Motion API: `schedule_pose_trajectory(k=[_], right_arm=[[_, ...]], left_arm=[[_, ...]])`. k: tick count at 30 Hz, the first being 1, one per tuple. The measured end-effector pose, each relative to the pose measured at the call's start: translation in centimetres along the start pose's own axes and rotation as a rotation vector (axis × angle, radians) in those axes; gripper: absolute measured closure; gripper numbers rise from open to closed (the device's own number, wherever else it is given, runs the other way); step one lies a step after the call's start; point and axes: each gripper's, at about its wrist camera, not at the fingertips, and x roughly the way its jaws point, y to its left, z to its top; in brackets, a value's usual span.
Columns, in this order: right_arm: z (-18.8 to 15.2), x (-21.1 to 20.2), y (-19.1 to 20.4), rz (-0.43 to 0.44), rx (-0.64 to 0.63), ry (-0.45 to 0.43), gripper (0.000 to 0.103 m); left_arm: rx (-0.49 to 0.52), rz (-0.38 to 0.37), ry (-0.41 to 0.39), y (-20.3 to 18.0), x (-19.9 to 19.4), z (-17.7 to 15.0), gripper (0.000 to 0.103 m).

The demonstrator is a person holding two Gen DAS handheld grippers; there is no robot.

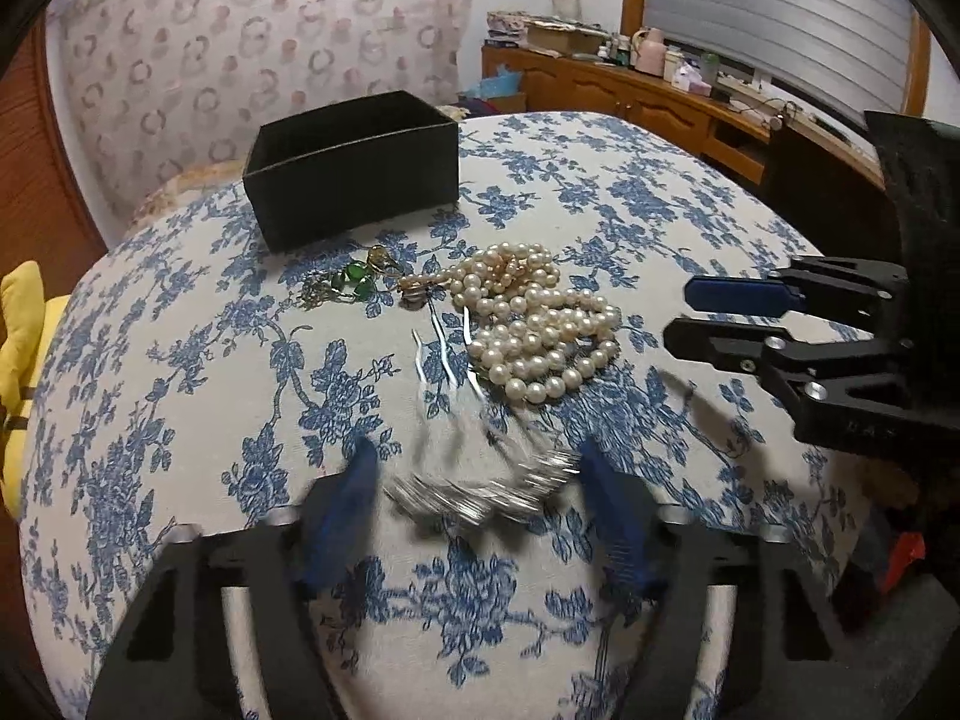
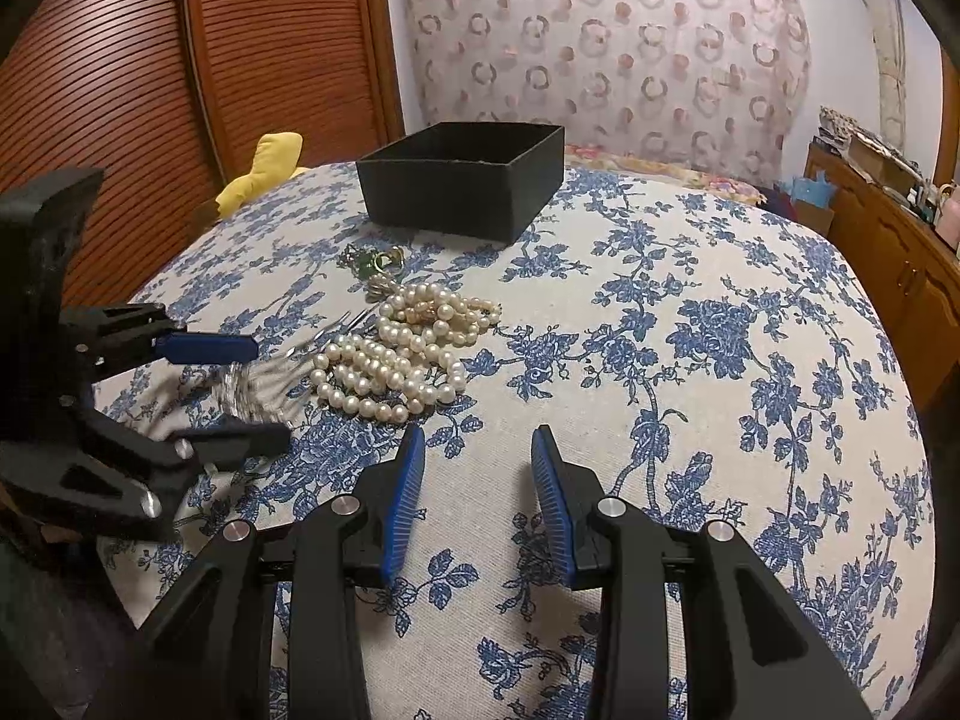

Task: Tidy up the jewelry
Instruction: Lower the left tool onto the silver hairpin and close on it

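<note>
An open black box [image 1: 354, 165] [image 2: 465, 180] stands at the far side of the blue-flowered tablecloth. A pile of pearl necklaces [image 1: 531, 321] [image 2: 399, 354] lies in front of it. Green-stone gold jewelry [image 1: 354, 282] [image 2: 375, 261] lies between pearls and box. A silver comb-like hair piece [image 1: 474, 483] [image 2: 252, 390], blurred, lies between the open fingers of my left gripper [image 1: 477, 492] [image 2: 264, 390]; contact cannot be told. My right gripper [image 2: 477, 462] [image 1: 678, 312] is open and empty, right of the pearls.
A yellow soft toy [image 1: 24, 324] [image 2: 264, 171] sits at the table's left edge. A wooden slatted door [image 2: 180, 90] stands behind it. A patterned curtain [image 2: 600, 48] hangs behind the box. A cluttered wooden sideboard [image 1: 648, 90] runs along the right wall.
</note>
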Motion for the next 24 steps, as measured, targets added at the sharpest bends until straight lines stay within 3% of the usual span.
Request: schedule_pose_trajectory(k=[10,24], right_arm=[[0.1,0.3,0.5,-0.017,-0.024,0.008,0.064],[2.7,1.9,4.3,0.105,-0.11,0.024,0.064]], left_arm=[[-0.05,-0.042,-0.034,2.1,-2.3,-1.1,0.042],[-0.086,-0.03,-0.085,3.8,-4.5,-0.8,0.043]])
